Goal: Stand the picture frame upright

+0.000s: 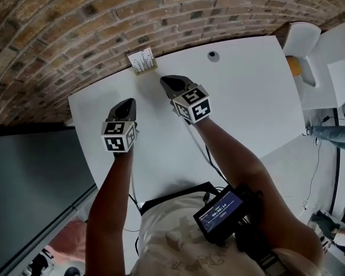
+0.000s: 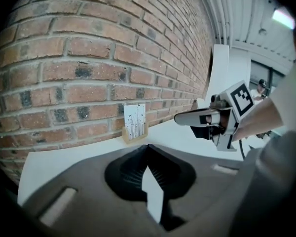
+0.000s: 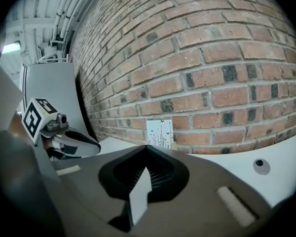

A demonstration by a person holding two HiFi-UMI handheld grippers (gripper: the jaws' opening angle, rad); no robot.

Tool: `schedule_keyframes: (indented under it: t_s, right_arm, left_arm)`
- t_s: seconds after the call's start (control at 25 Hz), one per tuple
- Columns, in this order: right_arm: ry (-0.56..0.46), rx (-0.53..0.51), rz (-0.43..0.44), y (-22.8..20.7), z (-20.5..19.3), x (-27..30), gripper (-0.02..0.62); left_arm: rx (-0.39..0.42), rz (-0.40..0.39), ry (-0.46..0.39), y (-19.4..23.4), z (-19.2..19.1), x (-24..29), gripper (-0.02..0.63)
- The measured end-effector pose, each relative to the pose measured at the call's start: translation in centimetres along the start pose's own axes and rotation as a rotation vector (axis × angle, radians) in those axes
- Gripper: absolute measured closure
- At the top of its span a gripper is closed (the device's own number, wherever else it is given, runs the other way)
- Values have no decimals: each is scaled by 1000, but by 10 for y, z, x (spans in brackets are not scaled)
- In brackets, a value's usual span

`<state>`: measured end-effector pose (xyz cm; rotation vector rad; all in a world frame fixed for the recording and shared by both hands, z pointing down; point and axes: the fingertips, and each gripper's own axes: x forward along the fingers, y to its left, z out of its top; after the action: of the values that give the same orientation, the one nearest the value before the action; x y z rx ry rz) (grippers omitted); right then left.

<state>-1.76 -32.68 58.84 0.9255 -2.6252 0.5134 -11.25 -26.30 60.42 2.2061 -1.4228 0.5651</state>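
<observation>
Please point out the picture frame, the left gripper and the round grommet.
picture frame point(image 1: 142, 61): head view, middle of its printed face.
left gripper point(image 1: 128, 103): head view, its closed fingertips.
round grommet point(image 1: 213, 55): head view, its centre.

We see soft, even indoor light. The white counter point(image 1: 247, 96) is bright, without glare. Both gripper views curve strongly into dark round corners; a ceiling lamp point(image 2: 284, 18) flares in the left gripper view.

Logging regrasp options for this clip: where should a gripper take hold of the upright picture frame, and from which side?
Probably its two upright side edges, approached from the front. The picture frame stands thin and flat close against the brick wall, so its back looks unreachable.
</observation>
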Motion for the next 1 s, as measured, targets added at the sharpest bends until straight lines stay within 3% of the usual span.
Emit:
schedule_keyframes:
  t_s: [0.44, 1.0]
  right_arm:
    - [-43, -12, 72, 74, -2, -71, 589]
    - [-99, -39, 51, 112, -3, -133, 589]
  left_arm:
    - [-47, -52, -80, -38, -15, -77, 603]
    - [-28, -83, -195, -68, -2, -149, 603]
